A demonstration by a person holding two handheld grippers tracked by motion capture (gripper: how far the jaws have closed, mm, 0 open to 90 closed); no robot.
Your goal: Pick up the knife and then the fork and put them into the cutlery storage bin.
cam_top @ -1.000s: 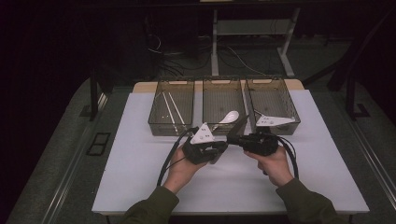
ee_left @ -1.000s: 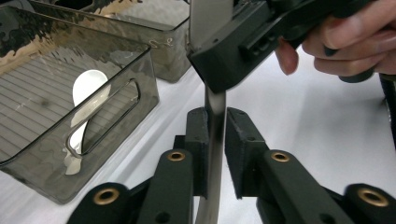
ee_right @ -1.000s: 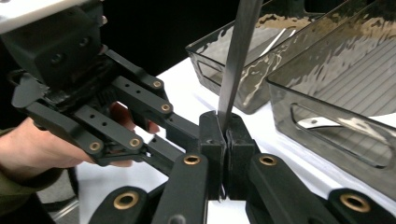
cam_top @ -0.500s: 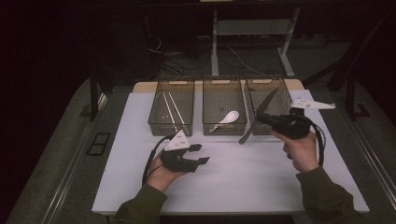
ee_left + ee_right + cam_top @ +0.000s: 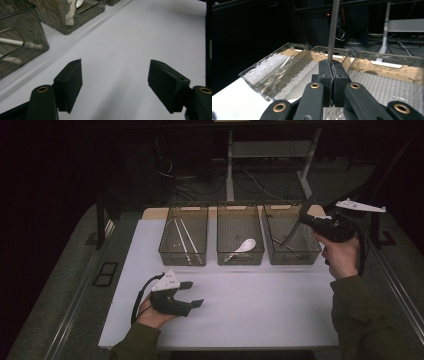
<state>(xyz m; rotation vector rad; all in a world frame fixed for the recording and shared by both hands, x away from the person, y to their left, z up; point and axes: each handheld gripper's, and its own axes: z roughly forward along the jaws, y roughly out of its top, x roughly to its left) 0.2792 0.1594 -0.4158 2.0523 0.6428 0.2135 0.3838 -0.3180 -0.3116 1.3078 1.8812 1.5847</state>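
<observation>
Between shut jaws, right gripper view: thin metal knife (image 5: 333,30), upright.

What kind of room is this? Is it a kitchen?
Probably a lab or workshop, not a kitchen. A white-topped table holds three clear plastic bins of cutlery, tangled black cables lie on the dark floor behind, and a person works with hand-held black grippers.

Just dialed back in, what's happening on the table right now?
The right gripper is shut on a thin dark utensil, probably a knife, held over the right bin. The left gripper sits low over the white table; its jaws have just been opening, with nothing between them. A white spoon lies in the middle bin and chopsticks in the left bin.
</observation>
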